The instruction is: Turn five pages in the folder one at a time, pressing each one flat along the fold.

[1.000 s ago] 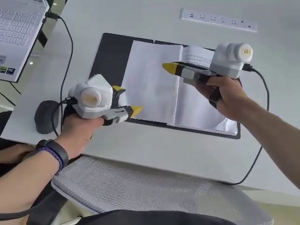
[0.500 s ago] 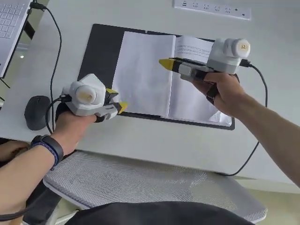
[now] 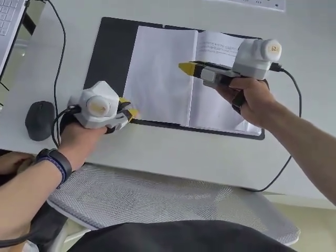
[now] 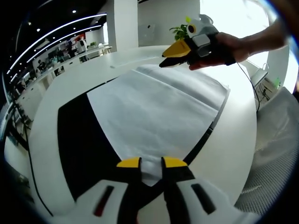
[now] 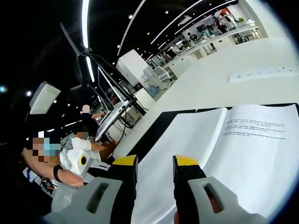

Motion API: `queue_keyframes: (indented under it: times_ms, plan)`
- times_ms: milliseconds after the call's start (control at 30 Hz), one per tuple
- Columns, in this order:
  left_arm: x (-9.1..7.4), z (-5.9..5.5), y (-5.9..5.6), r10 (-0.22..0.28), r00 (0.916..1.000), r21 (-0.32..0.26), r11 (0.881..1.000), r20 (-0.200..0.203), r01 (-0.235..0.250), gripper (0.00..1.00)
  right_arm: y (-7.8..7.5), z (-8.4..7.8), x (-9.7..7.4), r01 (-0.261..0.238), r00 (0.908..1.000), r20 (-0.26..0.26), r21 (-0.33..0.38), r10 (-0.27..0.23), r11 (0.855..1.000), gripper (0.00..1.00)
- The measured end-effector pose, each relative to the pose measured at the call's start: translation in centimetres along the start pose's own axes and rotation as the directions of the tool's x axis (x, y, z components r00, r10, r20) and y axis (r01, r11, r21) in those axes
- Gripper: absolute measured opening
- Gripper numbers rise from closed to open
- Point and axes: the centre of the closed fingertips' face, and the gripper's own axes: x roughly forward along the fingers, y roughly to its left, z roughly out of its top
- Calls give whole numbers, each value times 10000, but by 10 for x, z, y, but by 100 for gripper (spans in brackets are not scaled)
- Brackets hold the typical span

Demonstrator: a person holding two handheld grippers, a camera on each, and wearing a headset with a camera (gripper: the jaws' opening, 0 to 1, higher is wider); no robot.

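White worktop (image 3: 173,155) bears the open folder (image 3: 113,52), just ahead of the left gripper (image 4: 152,162) and beneath the right gripper (image 5: 155,161); both pairs of fingers stand narrowly parted, holding nothing.

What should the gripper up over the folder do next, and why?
Probably lower the right gripper onto the fold and press along it. It hangs above the fold, not touching, while the blank left page lies open with the left gripper at its lower corner.
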Motion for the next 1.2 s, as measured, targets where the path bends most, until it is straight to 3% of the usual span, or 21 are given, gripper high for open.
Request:
queue_keyframes:
  times_ms: [400,633,700,1200]
  plan:
    - [3,0,4,32,10000,86,10000,33,-32,16,-19,8,10,-56,9999,-121,-70,55,10000,27]
    - [3,0,4,26,10000,-17,10000,30,-26,18,-36,7,18,-17,9994,-337,-167,12,9999,24]
    - [2,1,4,-34,10000,-29,10000,25,34,18,-49,7,20,14,9996,-295,-16,-14,10000,23]
    - [1,3,-1,44,10000,-112,9999,-11,-44,18,-69,-15,24,-45,9993,-373,529,65,9986,8]
